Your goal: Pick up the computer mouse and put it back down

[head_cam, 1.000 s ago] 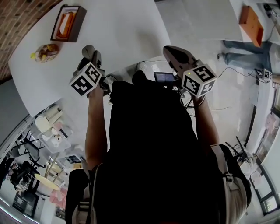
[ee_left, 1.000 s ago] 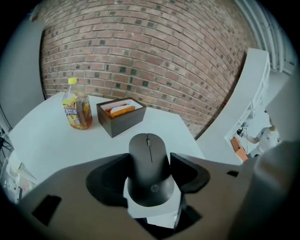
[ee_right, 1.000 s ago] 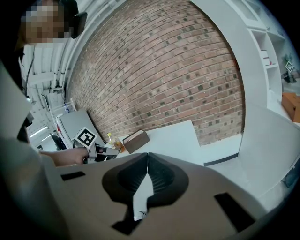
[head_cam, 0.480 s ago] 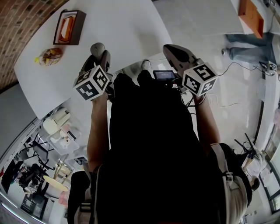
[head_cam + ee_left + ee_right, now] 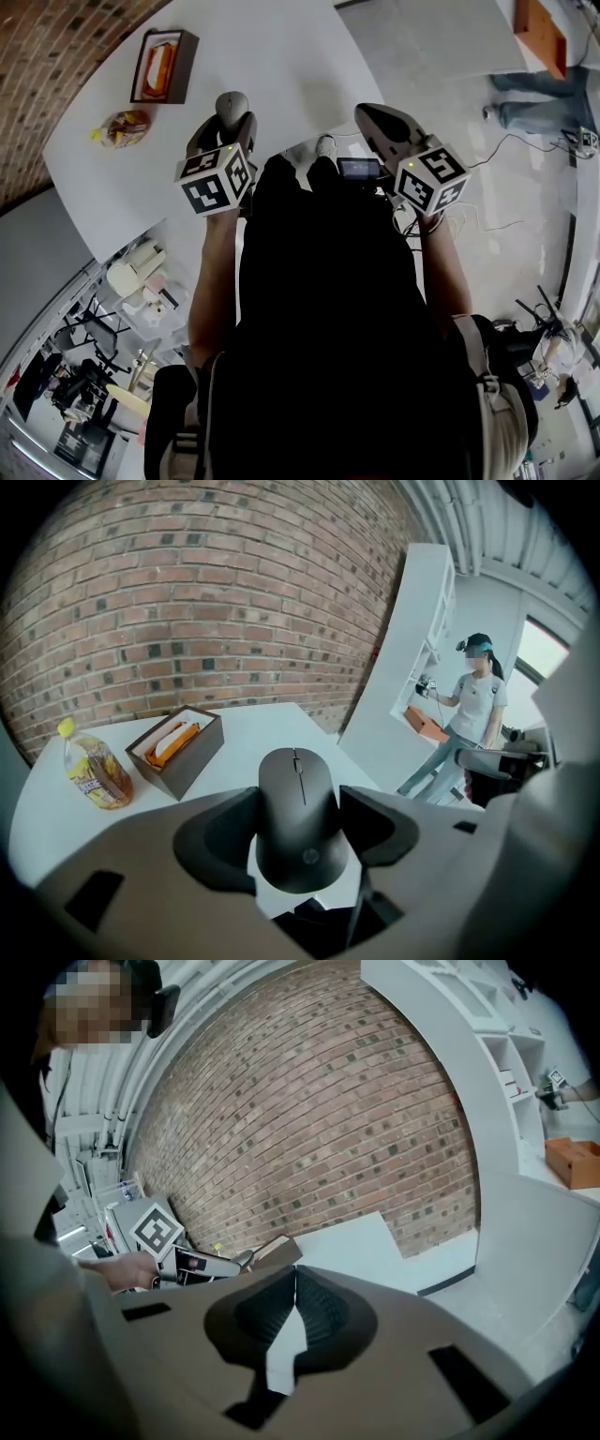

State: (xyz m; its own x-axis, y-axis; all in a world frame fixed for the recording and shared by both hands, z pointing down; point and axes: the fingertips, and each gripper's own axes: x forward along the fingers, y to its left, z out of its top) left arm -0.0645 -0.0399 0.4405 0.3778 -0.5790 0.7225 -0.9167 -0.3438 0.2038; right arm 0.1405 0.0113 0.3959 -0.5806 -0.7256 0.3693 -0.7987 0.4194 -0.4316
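A dark grey computer mouse (image 5: 298, 817) sits between the pads of my left gripper (image 5: 298, 803), which is shut on its two sides. The mouse points away from me and hangs above the white table (image 5: 253, 726). In the head view the same mouse (image 5: 232, 106) sticks out past the left gripper (image 5: 225, 120) over the table's near edge. My right gripper (image 5: 375, 117) hovers off the table to the right. Its ribbed pads (image 5: 319, 1312) meet at the tips with nothing between them.
A dark open box with orange contents (image 5: 161, 66) and a yellow-capped bottle (image 5: 124, 128) stand on the far left of the table (image 5: 272, 47). A person (image 5: 473, 714) stands by white shelving at the right. An orange box (image 5: 539, 28) lies on another white surface.
My left gripper has risen and rolled with the mouse in it, shifting right and further over the table. The right gripper has stayed nearly still.
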